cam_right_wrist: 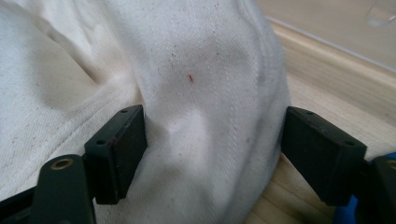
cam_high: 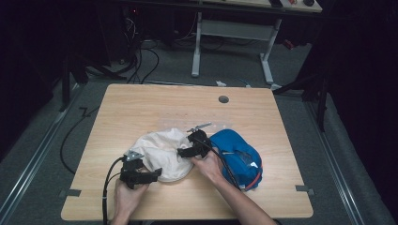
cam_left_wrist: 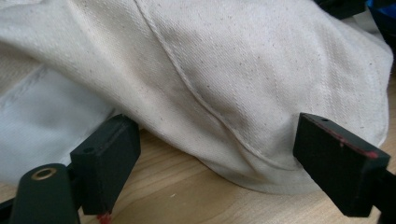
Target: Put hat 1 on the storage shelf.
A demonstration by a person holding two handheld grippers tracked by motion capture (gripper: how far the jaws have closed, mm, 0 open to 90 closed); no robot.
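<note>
Cream cloth cap point(cam_high: 162, 153) lies near the desk's point(cam_high: 141, 101) front edge, touching a blue cap point(cam_high: 237, 154). Left gripper point(cam_left_wrist: 217, 161) spread at its brim; right gripper point(cam_right_wrist: 212, 154) spread astride a crown fold. I'd close right first, deep on fabric, then lift evenly.

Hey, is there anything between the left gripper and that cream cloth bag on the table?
Nothing visible. The left gripper is open, and the cream cloth bag lies right in front of its jaws with just bare wooden table between. The blue bag sits on the far side, by the right gripper.
</note>
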